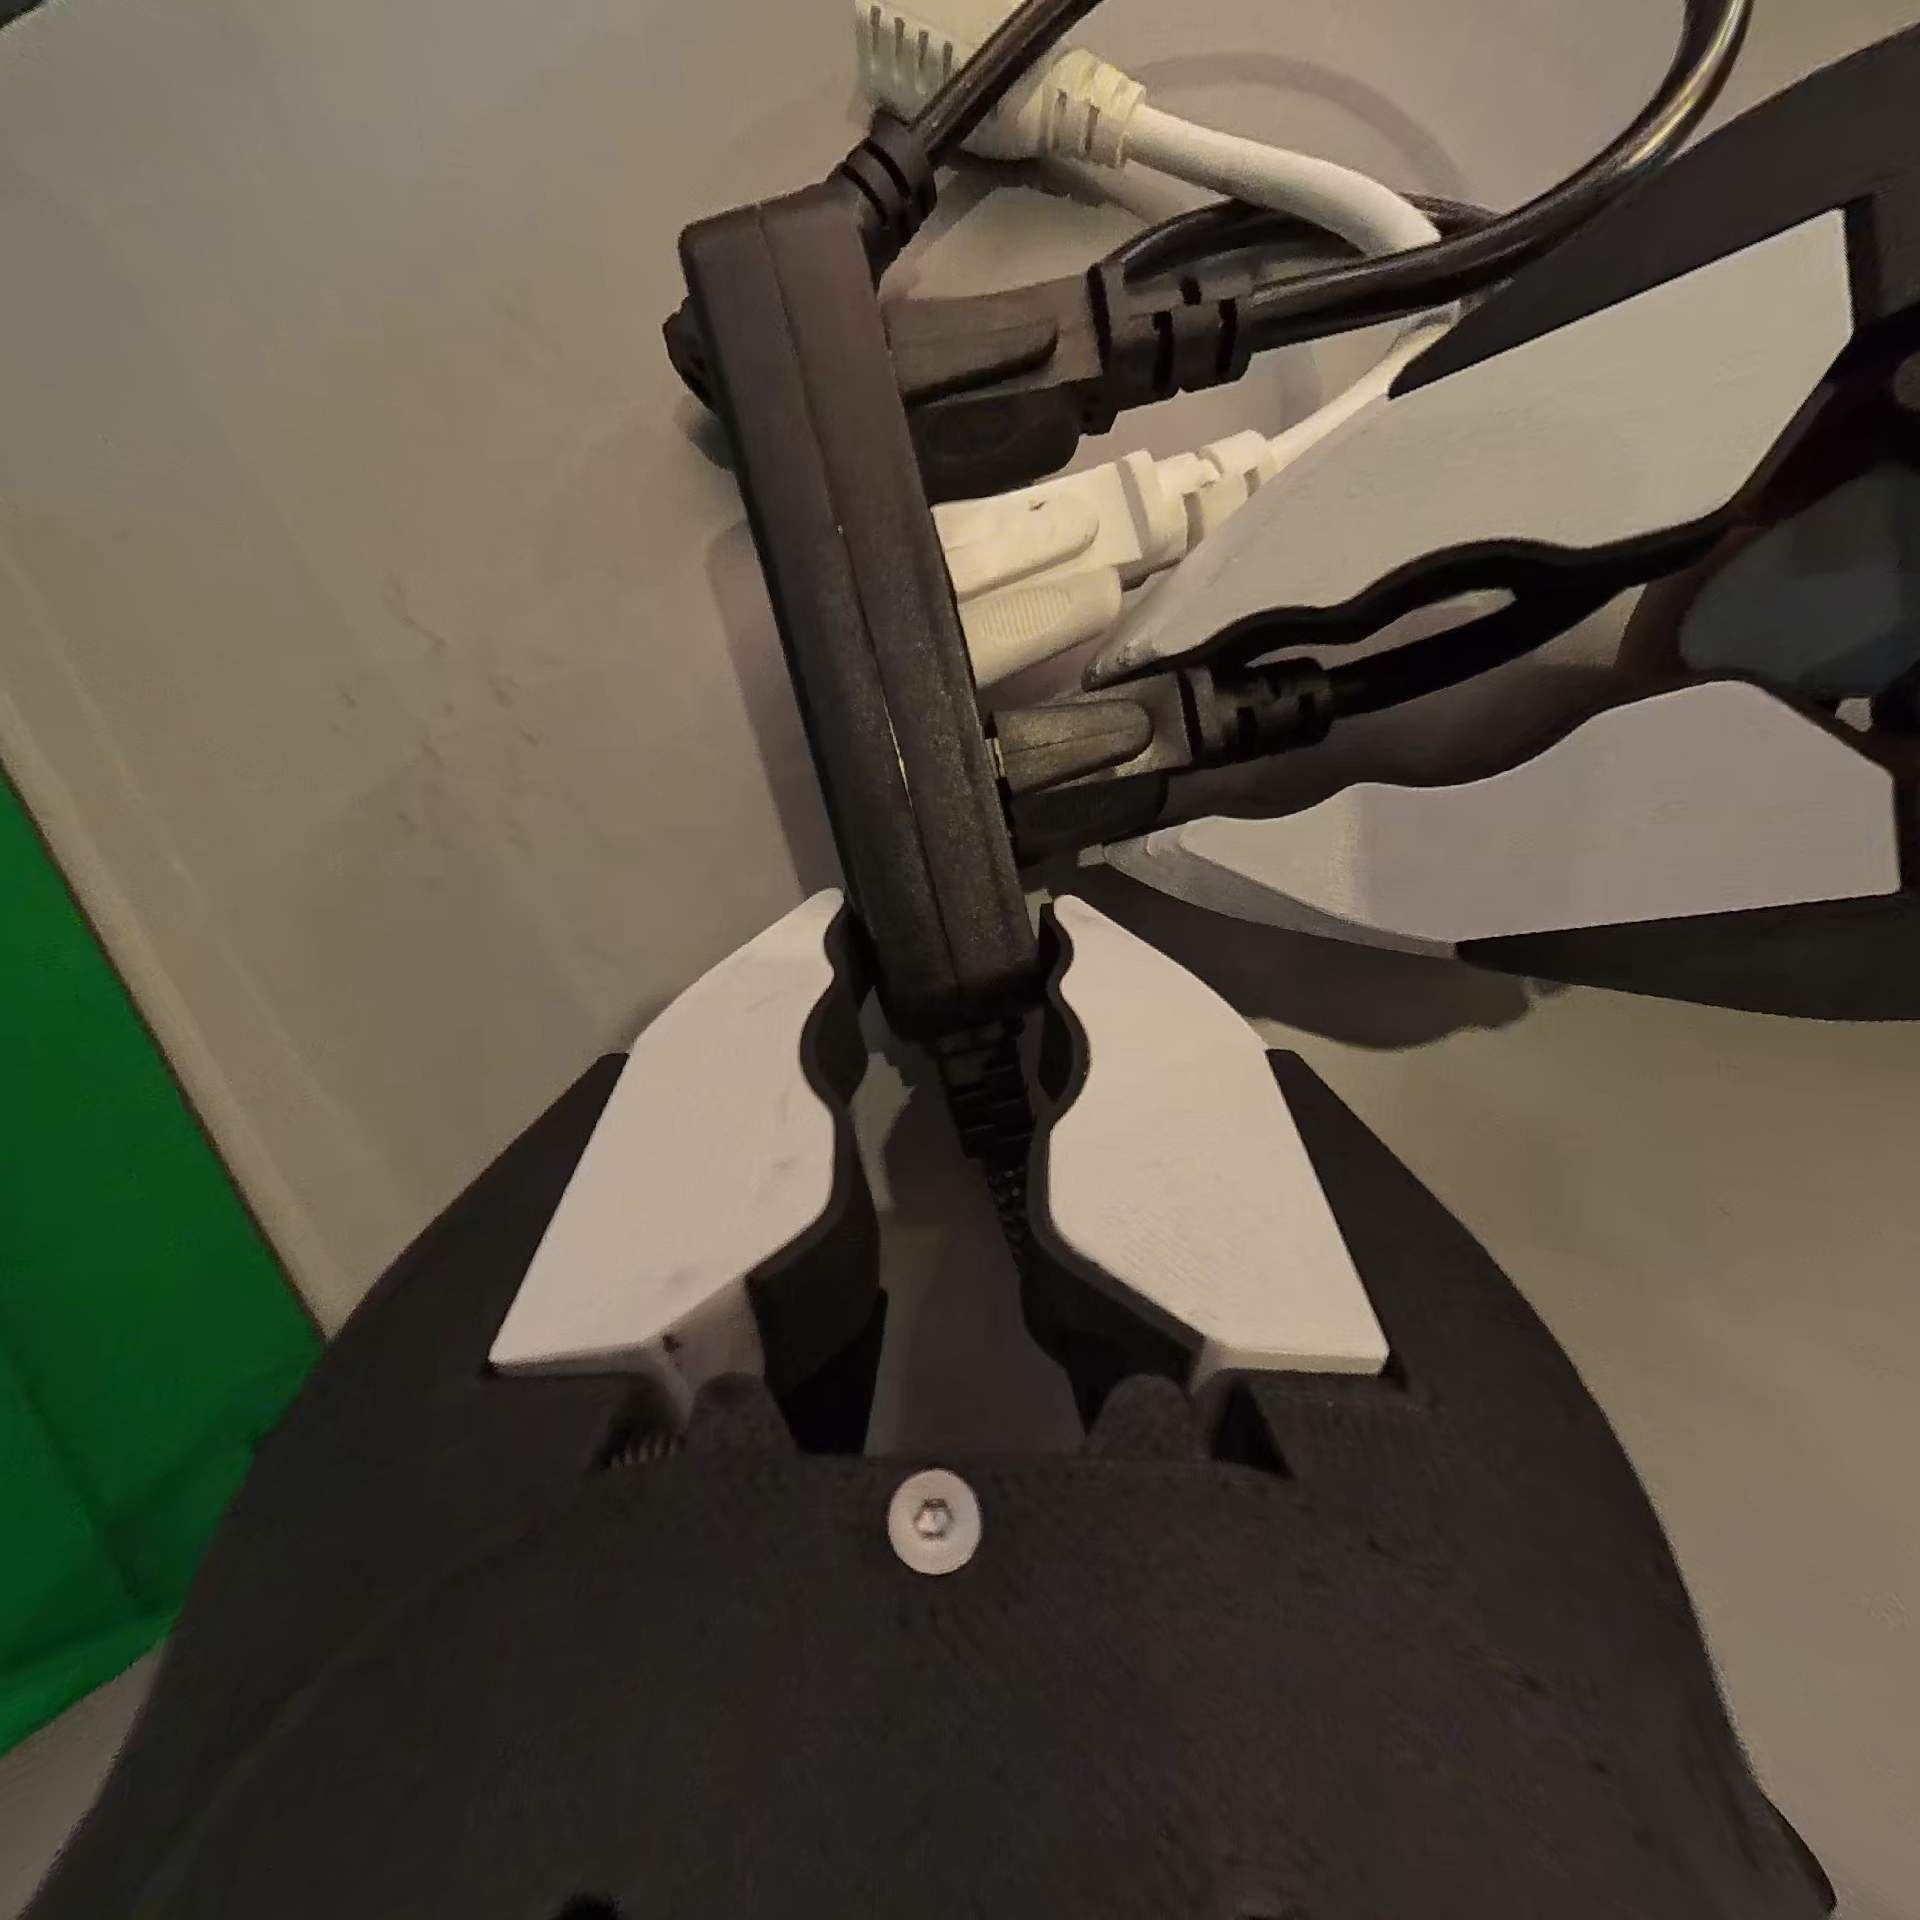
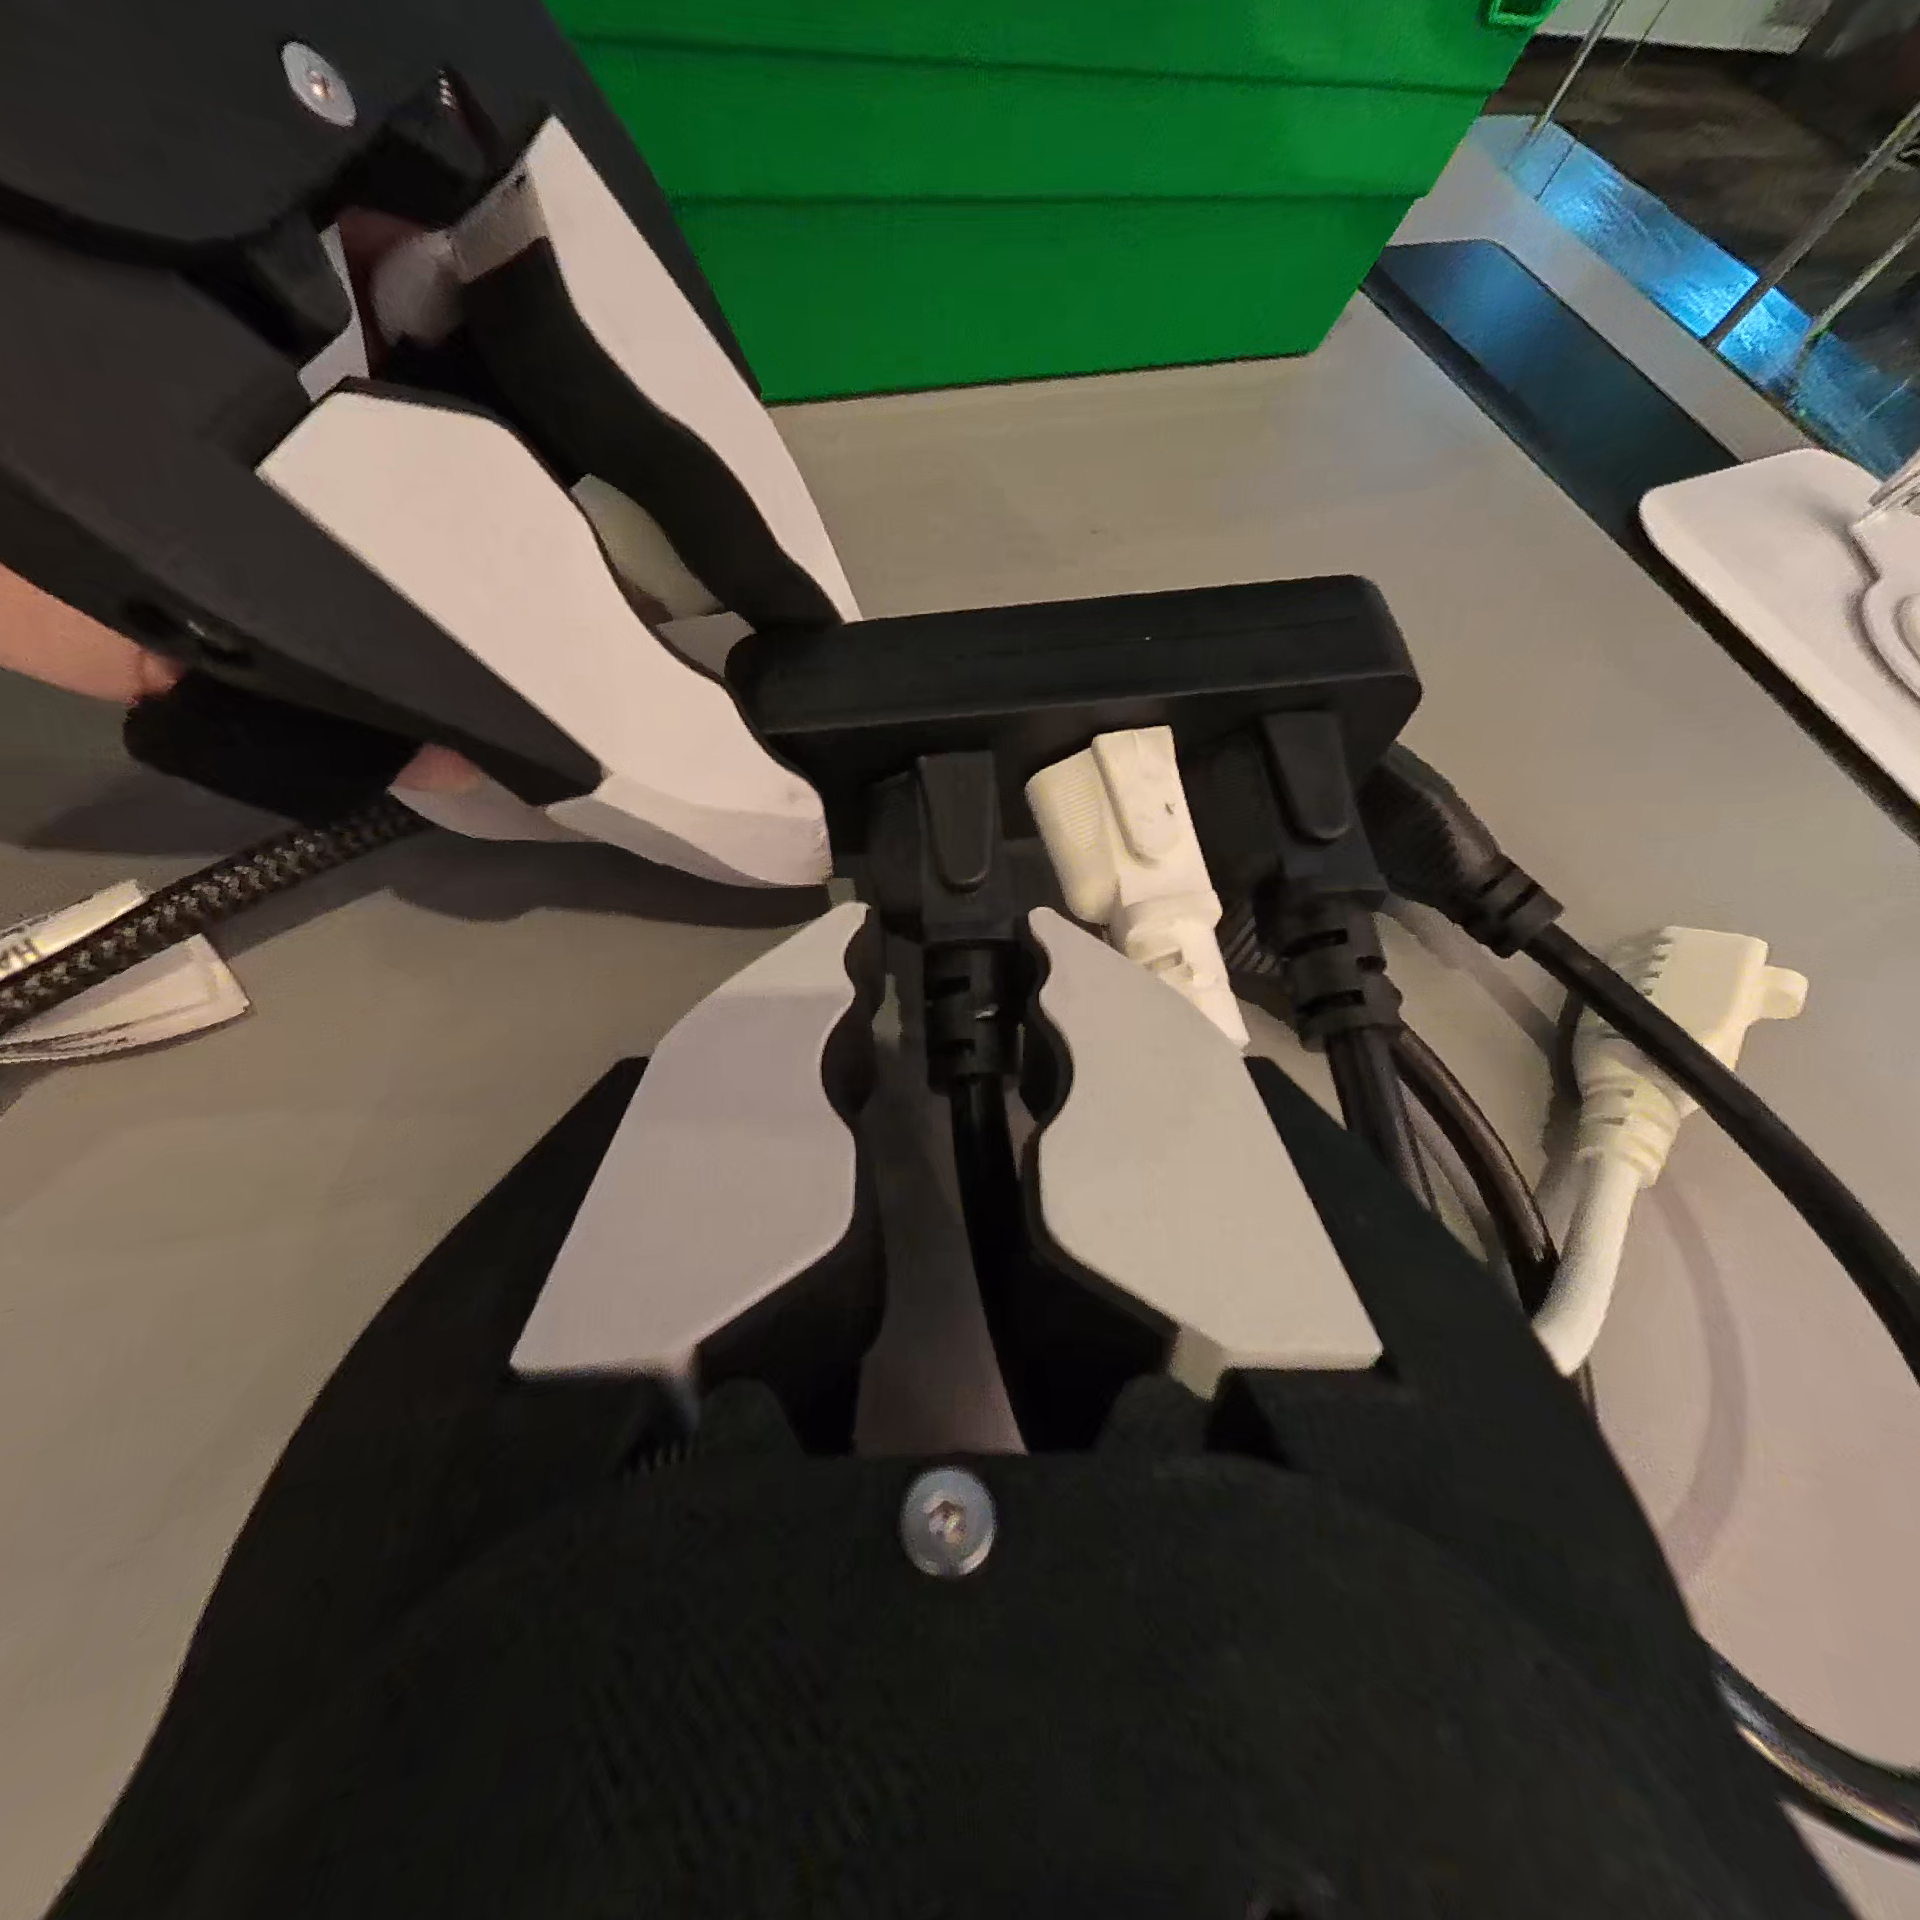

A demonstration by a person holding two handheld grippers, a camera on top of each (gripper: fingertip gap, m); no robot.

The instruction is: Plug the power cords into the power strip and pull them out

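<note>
A black power strip stands on edge on the grey table. My left gripper is shut on its near end, just above the braided cord. In the right wrist view the power strip carries a black plug, a white plug and another black plug. My right gripper is shut on the leftmost black plug, which sits in its socket. The right gripper enters the left wrist view from the right. The left gripper holds the strip's left end.
A green bin stands behind the strip. A white tray lies at the right. A loose white plug and coiled black and white cords lie right of the strip. The strip's braided cord runs off left past a paper tag.
</note>
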